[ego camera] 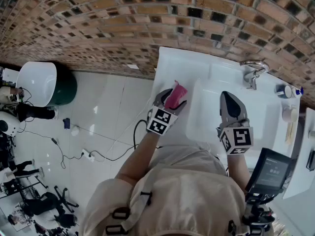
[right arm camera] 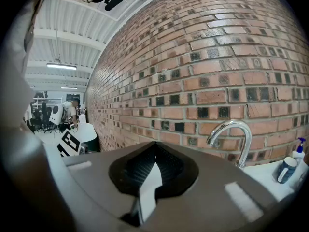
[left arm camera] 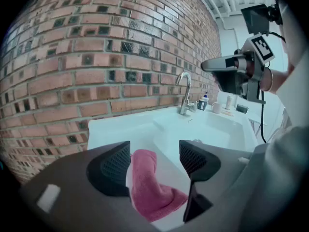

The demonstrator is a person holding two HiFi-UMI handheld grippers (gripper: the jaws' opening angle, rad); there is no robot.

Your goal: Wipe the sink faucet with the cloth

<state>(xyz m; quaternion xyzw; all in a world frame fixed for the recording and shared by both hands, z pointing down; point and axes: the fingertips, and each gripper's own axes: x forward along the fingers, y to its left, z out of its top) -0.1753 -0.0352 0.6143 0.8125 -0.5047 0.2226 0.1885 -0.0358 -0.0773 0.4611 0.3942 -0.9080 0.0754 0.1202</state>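
Observation:
A pink cloth (ego camera: 175,95) (left arm camera: 149,185) lies crumpled on the left rim of the white sink (ego camera: 172,63). My left gripper (ego camera: 170,102) (left arm camera: 154,161) hangs over it, open, its jaws wide on either side of the cloth and not pressing it. My right gripper (ego camera: 230,98) (right arm camera: 153,166) is shut and empty over the basin, aimed toward the wall. The chrome gooseneck faucet (ego camera: 252,70) (left arm camera: 185,93) (right arm camera: 231,134) stands at the back of the sink, well ahead of both grippers. The right gripper (left arm camera: 212,65) also shows in the left gripper view, at the upper right.
A brick wall (ego camera: 147,18) runs behind the sink. A cup (ego camera: 283,91) (right arm camera: 287,169) and a pump bottle (ego camera: 297,91) stand right of the faucet. A small monitor (ego camera: 269,171) is mounted at the lower right. Cables (ego camera: 88,154) trail over the tiled floor at left.

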